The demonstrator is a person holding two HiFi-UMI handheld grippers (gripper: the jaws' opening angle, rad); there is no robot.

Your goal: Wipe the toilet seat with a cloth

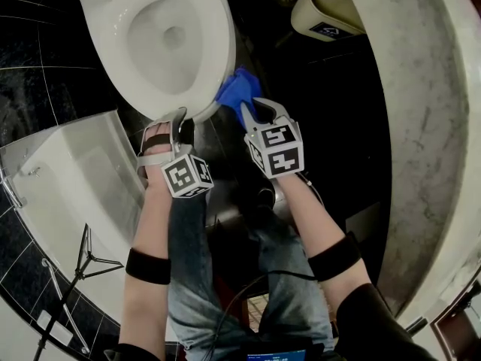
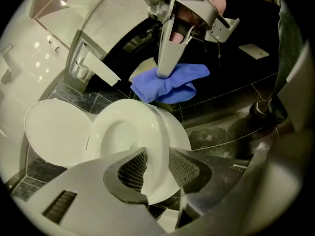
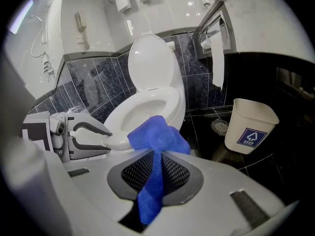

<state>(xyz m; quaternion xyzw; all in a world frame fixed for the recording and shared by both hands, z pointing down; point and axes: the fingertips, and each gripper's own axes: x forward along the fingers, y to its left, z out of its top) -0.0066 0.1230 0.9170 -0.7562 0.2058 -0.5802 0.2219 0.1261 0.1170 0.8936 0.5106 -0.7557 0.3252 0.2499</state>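
R gripper (image 1: 248, 110) pinches the blue cloth (image 1: 235, 89) at the toilet seat (image 1: 219, 43) front edge.
The seat's long way runs away from you, ahead-left of the cloth; L gripper (image 1: 179, 119), jaws half apart, sits round the front rim.

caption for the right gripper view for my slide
Right gripper holds a blue cloth at the front of the toilet seat.

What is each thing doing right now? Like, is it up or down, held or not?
Toilet lid: up.
Toilet seat: down, front edge between the left gripper's jaws.
Blue cloth: bunched, pinched by the right gripper, at the seat's front rim.
Left gripper: jaws apart around the seat's edge.
Right gripper: shut on the blue cloth.
Waste bin: upright on the floor.
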